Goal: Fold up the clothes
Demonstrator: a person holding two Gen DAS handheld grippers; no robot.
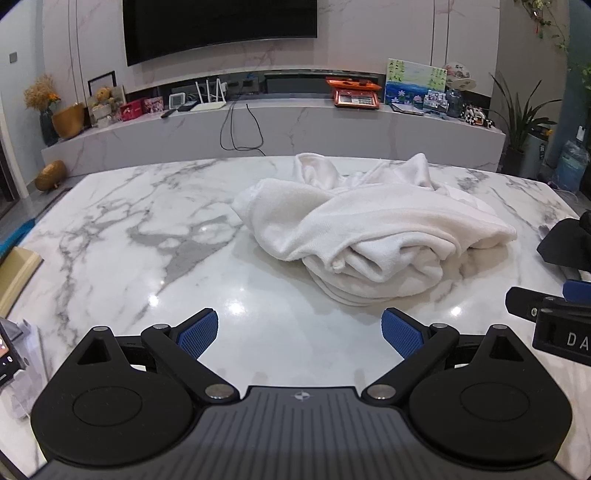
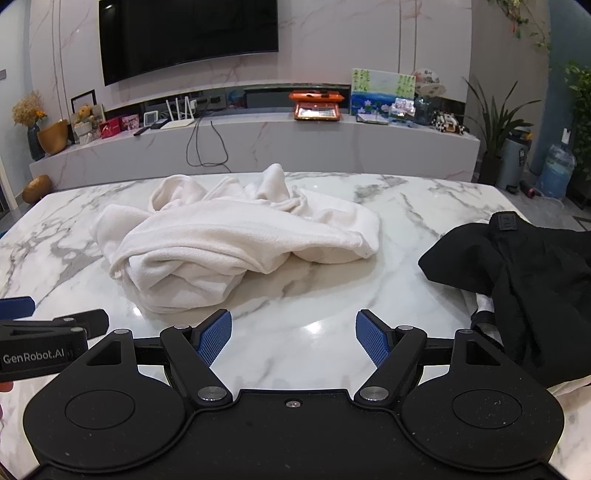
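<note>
A crumpled white garment point(image 1: 373, 229) lies in a heap on the marble table point(image 1: 122, 236), ahead and slightly right in the left wrist view. The same white garment point(image 2: 236, 240) sits ahead and to the left in the right wrist view. My left gripper point(image 1: 299, 334) hangs open over bare marble just short of the heap, nothing between its blue pads. My right gripper point(image 2: 293, 338) is also open above the table point(image 2: 424, 206), short of the cloth and empty. A black garment point(image 2: 524, 280) lies bunched to its right.
The other gripper's body shows at each view's edge point(image 1: 554, 317) point(image 2: 48, 343). A phone point(image 1: 7, 354) on paper sits at the table's left edge. Beyond the table stand a low marble shelf point(image 1: 295, 125) with ornaments, a wall television point(image 1: 218, 26) and potted plants point(image 2: 495, 122).
</note>
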